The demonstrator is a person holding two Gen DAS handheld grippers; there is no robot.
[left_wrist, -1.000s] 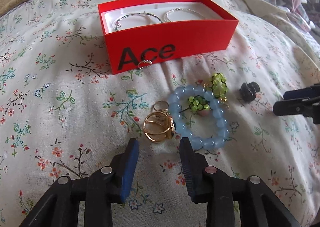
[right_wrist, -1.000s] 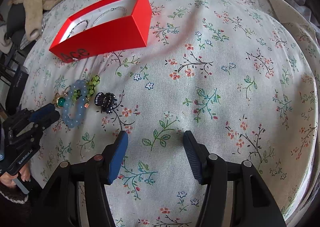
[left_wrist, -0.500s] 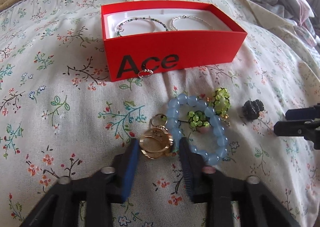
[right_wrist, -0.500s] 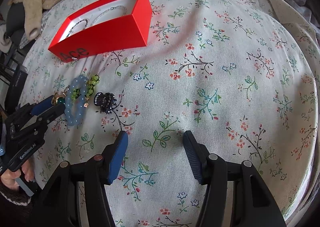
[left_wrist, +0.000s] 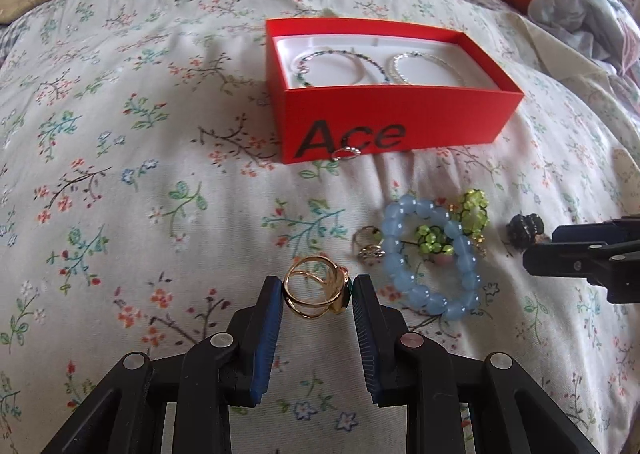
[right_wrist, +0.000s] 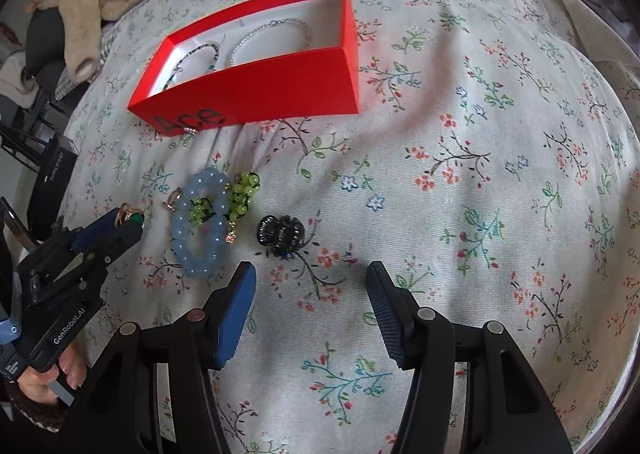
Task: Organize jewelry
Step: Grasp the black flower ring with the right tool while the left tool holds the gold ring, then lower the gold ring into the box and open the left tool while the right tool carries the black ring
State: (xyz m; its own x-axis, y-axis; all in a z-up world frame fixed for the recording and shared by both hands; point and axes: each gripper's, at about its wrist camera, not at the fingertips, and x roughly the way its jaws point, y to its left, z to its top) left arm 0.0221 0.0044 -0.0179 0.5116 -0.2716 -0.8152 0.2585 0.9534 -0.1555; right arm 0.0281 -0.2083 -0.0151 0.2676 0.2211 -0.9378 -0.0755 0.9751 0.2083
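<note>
The near ends of the two bracelets [left_wrist: 356, 64] in the red box [left_wrist: 400, 122] are hidden behind its near wall. The right gripper [left_wrist: 580, 260] is cut off by the right edge of the left wrist view. The small ring [left_wrist: 346, 153] against the box front is too small to be made out. Only fingertips of a hand [right_wrist: 38, 384] are seen at the left edge.

The gold ring [left_wrist: 316, 292] is polished metal, shiny. The blue bead bracelet [left_wrist: 430, 254] looks like glossy, translucent glass or plastic, and the green bead pieces [left_wrist: 472, 210] sparkle faceted. The red box [left_wrist: 400, 126] is matt card with a white lining. The bed cover [left_wrist: 160, 214] is soft matt floral cotton cloth. The hair clip [right_wrist: 280, 232] is glossy black plastic.
</note>
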